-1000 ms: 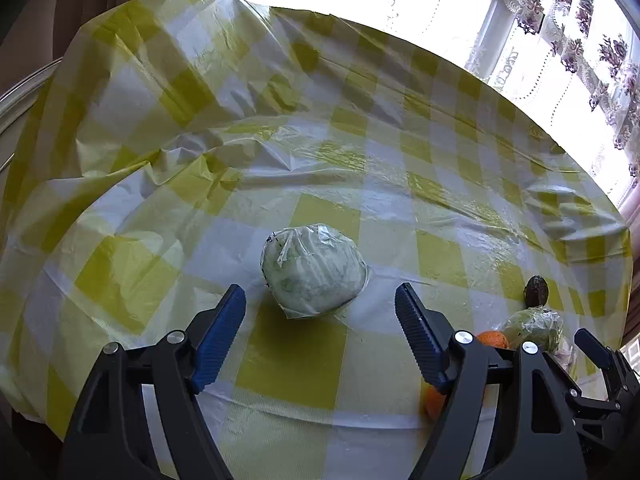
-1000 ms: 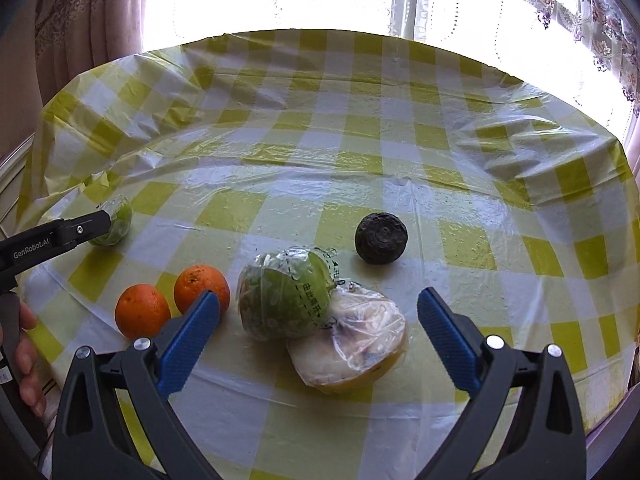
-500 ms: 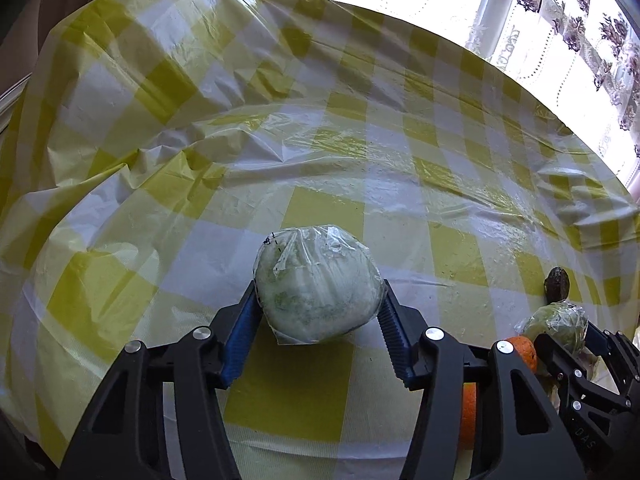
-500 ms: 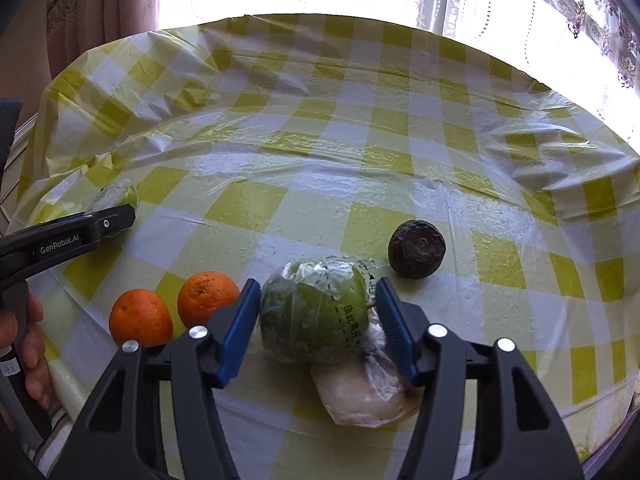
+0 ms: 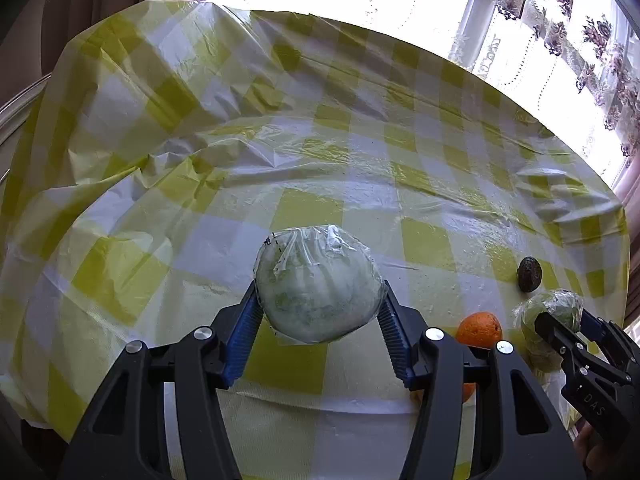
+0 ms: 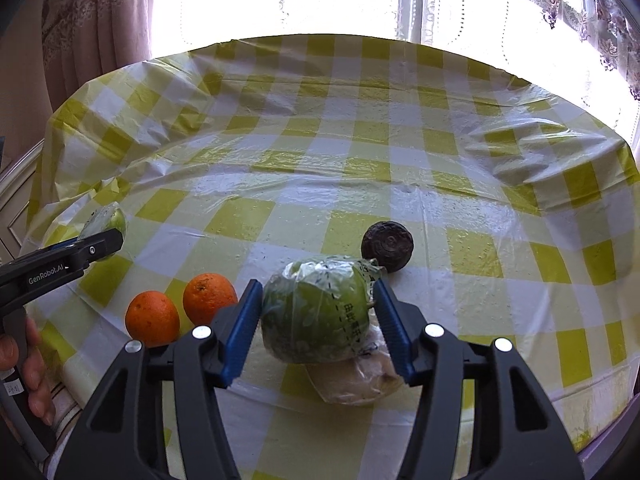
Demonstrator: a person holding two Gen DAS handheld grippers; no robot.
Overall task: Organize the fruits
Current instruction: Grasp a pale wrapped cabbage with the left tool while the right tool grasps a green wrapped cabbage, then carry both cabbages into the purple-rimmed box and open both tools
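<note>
My left gripper (image 5: pixel 318 312) is shut on a pale green round fruit wrapped in clear film (image 5: pixel 318 284), held just above the yellow-checked tablecloth (image 5: pixel 240 140). In the right wrist view my right gripper (image 6: pixel 318 308) is shut on a darker green wrapped fruit (image 6: pixel 316 308) with a printed label. Under and behind that fruit lies a pale wrapped fruit (image 6: pixel 360 376) on the cloth. Two oranges (image 6: pixel 152 318) (image 6: pixel 209 297) sit left of my right gripper. A dark round fruit (image 6: pixel 387 245) rests just beyond it.
The round table (image 6: pixel 360 160) drops off at its near edge. Curtains and a bright window (image 6: pixel 280 0) stand behind it. A hand (image 6: pixel 28 368) holds the left tool at the left edge of the right wrist view. An orange (image 5: pixel 479 330) shows in the left view.
Both grippers moved forward around their wrapped fruits and closed on them. Since half a second ago both fruits have lifted slightly and the views pulled back a little.
</note>
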